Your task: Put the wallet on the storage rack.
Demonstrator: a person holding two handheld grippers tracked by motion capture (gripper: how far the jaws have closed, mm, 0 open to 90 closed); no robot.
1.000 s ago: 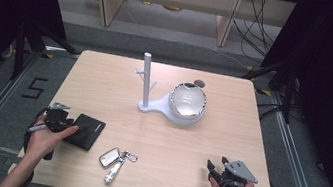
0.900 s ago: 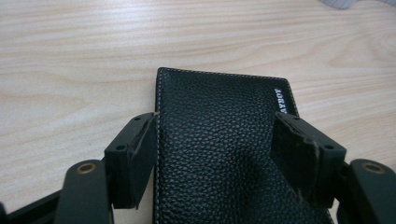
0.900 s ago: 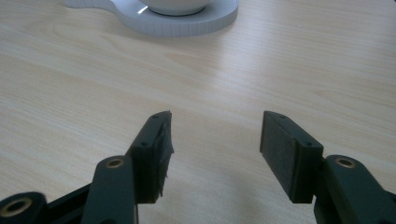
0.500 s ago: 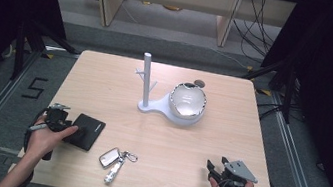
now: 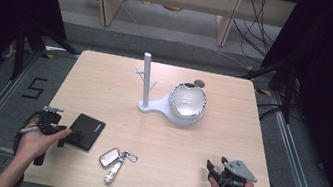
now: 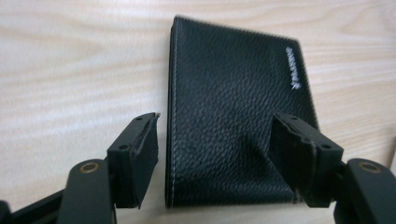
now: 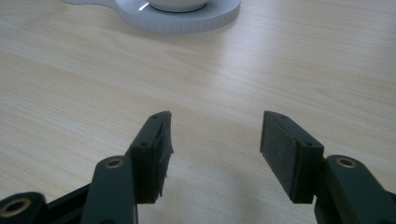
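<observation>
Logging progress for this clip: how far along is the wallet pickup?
Barely begun. The left gripper is open, jaws straddling the wallet, which lies flat on the table. Closing and lifting remain. The right gripper is open over bare wood.

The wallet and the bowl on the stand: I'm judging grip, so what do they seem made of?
The wallet looks like black leather or imitation: pebbled grain, stitched edge, matte. The bowl looks like polished metal or mirror-glazed ceramic; its inside is shiny and reflective, so likely slippery.
</observation>
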